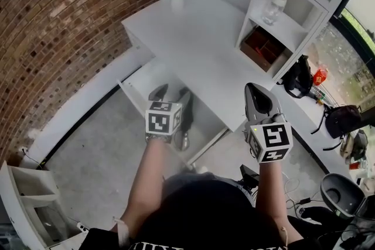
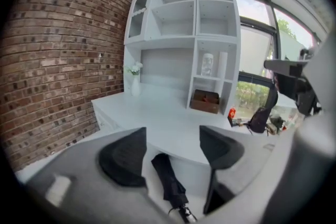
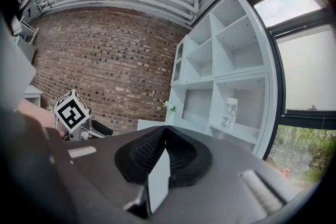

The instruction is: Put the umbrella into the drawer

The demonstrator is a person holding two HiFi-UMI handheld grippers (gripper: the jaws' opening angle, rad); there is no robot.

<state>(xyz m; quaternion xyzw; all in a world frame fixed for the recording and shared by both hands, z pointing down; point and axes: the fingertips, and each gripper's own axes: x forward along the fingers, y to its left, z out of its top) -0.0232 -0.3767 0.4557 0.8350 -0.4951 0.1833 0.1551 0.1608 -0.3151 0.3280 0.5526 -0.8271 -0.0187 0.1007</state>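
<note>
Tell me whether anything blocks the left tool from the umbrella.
Nothing visible does. The left tool has its jaws apart above the umbrella, which lies uncovered in the open drawer.

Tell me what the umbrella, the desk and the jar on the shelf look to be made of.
Umbrella: black fabric, matte, judging by its soft rolled folds; the handle end looks like hard plastic with a shiny tip.
Desk: smooth white board, painted or laminated, with a faint sheen; I cannot tell which.
Jar: clear glass or plastic, see-through with highlights.
</note>
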